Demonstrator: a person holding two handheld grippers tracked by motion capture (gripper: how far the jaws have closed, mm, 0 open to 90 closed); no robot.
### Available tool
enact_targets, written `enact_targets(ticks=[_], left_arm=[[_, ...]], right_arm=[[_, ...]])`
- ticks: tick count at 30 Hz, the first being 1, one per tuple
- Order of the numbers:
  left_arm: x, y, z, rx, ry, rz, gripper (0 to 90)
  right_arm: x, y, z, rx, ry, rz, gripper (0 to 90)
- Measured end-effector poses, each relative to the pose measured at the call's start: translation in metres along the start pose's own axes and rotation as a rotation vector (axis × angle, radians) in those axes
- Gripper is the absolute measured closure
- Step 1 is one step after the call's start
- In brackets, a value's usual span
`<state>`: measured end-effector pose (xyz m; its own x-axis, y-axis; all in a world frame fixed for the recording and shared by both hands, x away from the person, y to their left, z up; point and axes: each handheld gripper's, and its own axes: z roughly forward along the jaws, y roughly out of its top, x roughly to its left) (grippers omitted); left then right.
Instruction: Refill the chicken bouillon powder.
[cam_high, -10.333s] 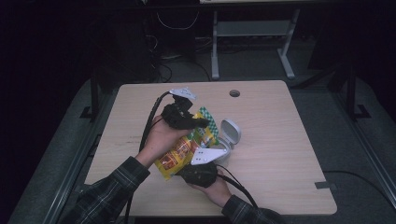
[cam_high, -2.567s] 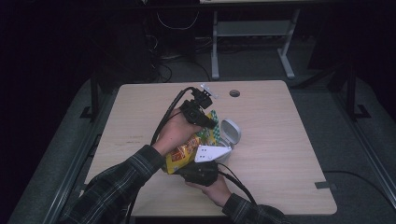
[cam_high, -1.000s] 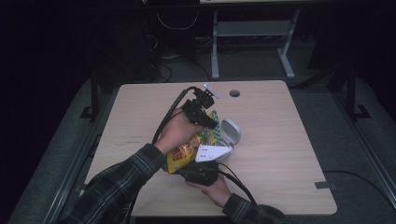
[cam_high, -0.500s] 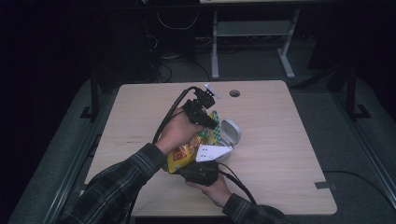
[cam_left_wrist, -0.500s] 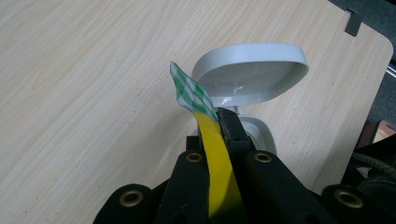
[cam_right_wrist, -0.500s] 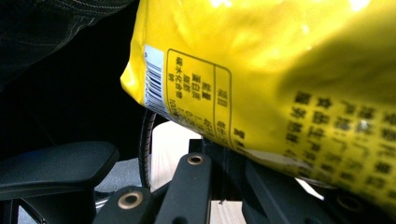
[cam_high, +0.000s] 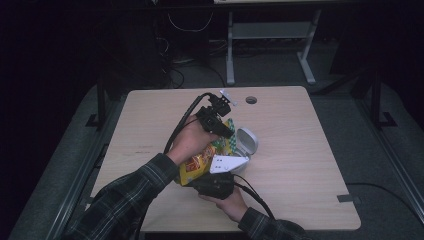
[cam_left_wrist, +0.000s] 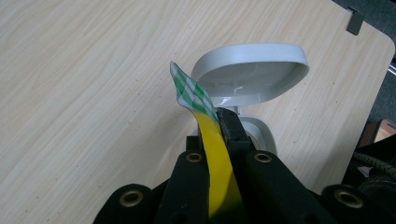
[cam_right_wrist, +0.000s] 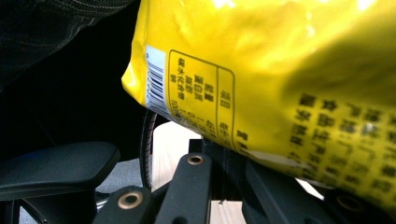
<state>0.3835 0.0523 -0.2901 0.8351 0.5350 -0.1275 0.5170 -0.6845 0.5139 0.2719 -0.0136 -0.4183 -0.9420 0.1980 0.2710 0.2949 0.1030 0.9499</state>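
- Table: is carrying everything near its middle, slightly toward the near edge.
- Yellow snack bag: is being held up off the table, between both grippers.
- White flip-lid container: is sitting open just beside the bag, toward the far edge.
- Left gripper: is being kept clamped on the bag's green-checked top edge.
- Right gripper: is being kept closed on the bag's lower end.

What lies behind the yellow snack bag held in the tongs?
Behind the yellow snack bag stands a small white bin with its lid flipped open. Its inside is hidden by the bag and the left tongs.
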Motion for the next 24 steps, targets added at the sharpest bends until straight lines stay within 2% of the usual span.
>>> enact_targets(ticks=[24], left_arm=[[0.0001,0.0020,0.0014,0.009,-0.001,-0.002,90.0]], right_arm=[[-0.0001,0.0004,-0.0004,-0.006,0.003,0.003,90.0]])
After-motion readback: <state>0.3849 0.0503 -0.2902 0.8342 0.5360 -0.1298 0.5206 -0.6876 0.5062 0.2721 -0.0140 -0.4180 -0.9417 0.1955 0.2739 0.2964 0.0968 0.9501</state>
